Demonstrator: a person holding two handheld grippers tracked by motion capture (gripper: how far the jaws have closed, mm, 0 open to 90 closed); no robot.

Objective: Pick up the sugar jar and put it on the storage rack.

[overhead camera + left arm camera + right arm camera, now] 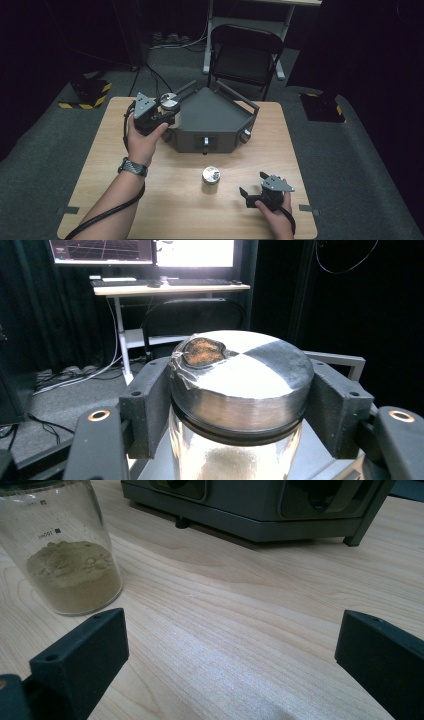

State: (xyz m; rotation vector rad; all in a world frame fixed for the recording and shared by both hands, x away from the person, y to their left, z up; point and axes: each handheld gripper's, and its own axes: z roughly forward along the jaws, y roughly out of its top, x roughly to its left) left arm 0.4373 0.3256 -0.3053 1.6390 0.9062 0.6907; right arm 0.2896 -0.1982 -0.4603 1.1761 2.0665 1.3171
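Note:
My left gripper is shut on a glass jar with a silver lid, held at the back left corner of a grey wedge-shaped device. In the left gripper view the jar sits clamped between both jaws, and its lid has a brown torn patch. A second jar with a silver lid stands on the wooden table in front of the device. My right gripper rests open to that jar's right. The right gripper view shows this jar, holding tan powder, beyond the left jaw.
A black folding chair stands behind the table. The device has knobs on its front face. A desk with monitors is in the background. Black and yellow floor markers lie at the left.

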